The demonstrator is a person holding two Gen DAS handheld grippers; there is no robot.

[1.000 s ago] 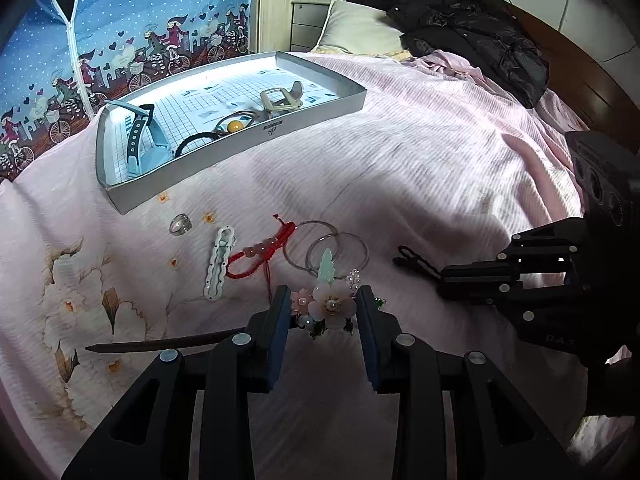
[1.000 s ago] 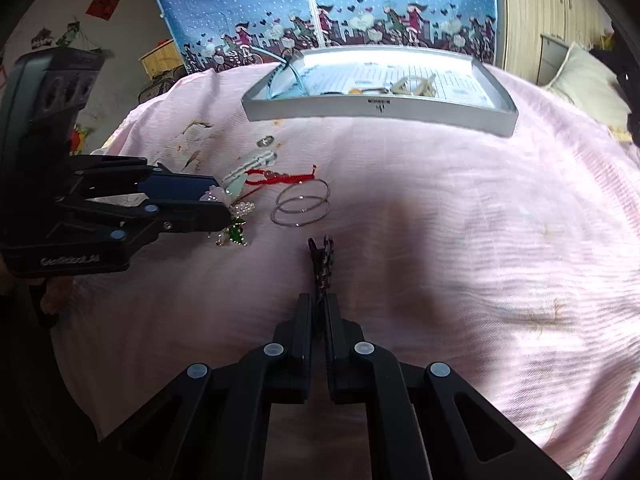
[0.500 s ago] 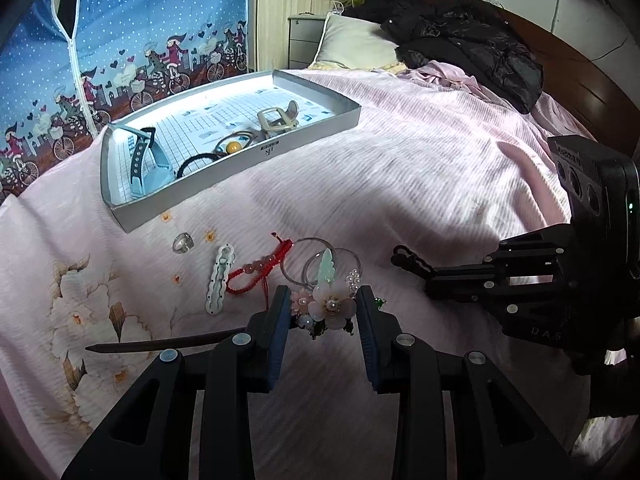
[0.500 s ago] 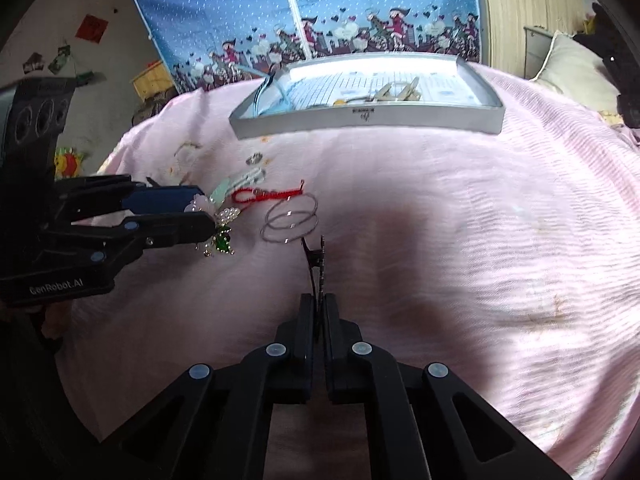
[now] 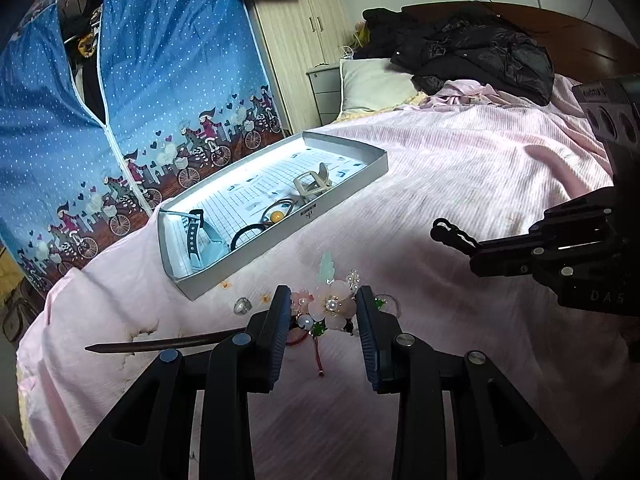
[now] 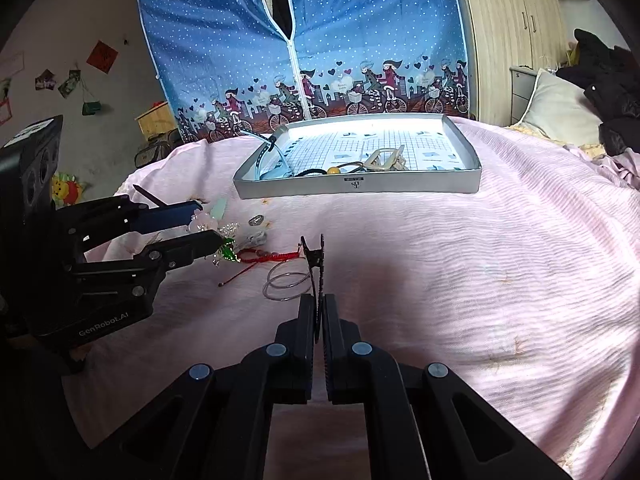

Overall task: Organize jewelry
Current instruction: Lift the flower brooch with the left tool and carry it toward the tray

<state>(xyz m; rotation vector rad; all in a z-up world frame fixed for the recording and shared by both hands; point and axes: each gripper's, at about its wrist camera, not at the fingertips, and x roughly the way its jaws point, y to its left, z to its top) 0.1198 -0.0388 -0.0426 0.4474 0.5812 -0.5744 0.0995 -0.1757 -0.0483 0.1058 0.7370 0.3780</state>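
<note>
A white tray (image 5: 344, 196) sits on a pink bed (image 5: 480, 168), ahead of both grippers, its long side facing them. The left gripper (image 5: 324, 312) pinches a flowered hairpin (image 5: 332, 308) above the bed, nearest the tray's left corner. The right gripper (image 6: 319, 312), pressed on a black hair clip (image 6: 316, 264), faces the tray's front wall, farther off.

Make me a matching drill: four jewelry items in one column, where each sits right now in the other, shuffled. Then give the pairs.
Items
1. flower hairpin
2. black clip
3. ring
4. beige clip

Places
A. lying on the bedspread
B. inside the tray
C. in the left tool
D. in the right tool

Pairs: 1-C, 2-D, 3-A, 4-B
</note>
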